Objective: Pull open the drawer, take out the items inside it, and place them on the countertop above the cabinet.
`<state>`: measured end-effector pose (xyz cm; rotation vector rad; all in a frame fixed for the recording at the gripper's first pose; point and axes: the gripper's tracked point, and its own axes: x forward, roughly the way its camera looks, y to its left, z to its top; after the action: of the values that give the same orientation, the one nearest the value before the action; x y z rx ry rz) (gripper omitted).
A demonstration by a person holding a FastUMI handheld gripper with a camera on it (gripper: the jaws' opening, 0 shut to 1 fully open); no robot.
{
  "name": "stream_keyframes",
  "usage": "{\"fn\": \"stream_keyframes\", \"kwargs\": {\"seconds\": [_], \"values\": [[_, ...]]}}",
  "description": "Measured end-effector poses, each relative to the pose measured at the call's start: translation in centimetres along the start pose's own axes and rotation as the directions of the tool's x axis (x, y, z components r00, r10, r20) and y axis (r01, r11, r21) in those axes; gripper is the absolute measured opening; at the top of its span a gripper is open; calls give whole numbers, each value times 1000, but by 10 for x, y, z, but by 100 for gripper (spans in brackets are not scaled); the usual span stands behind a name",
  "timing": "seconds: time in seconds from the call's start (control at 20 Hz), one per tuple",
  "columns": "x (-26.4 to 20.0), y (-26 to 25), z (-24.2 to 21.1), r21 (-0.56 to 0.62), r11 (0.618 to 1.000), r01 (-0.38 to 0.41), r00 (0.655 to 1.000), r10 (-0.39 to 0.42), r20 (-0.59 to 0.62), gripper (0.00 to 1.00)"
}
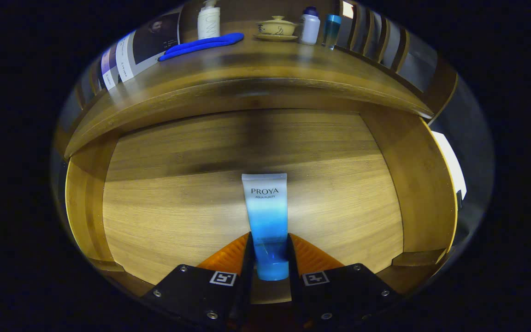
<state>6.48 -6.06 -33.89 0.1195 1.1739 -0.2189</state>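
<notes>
The wooden drawer (85,203) stands pulled open below me, its floor bare wood. A blue-and-white cosmetic tube (265,207) points away from me, cap end toward me. My gripper (269,251) is shut on the tube, both fingers pressing its lower blue part just above the cap. The tube's flat white end reaches out over the drawer floor beyond the fingers. I cannot tell whether the tube rests on the floor or hangs just above it. Above the drawer runs the countertop (256,64).
On the countertop lie a blue elongated object (201,45), a white pump bottle (209,20), a lidded ceramic bowl on a saucer (276,27), a white bottle with a dark cap (309,26) and a teal bottle (332,30). A printed poster (141,46) leans at the back left.
</notes>
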Motion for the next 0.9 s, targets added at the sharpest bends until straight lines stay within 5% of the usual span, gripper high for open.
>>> {"fn": "stream_keyframes", "kwargs": {"seconds": [0.35, 0.9], "values": [[-27, -13, 6, -107, 993, 45, 991, -31, 132, 37], [-112, -1, 36, -226, 972, 70, 913, 29, 407, 37]]}}
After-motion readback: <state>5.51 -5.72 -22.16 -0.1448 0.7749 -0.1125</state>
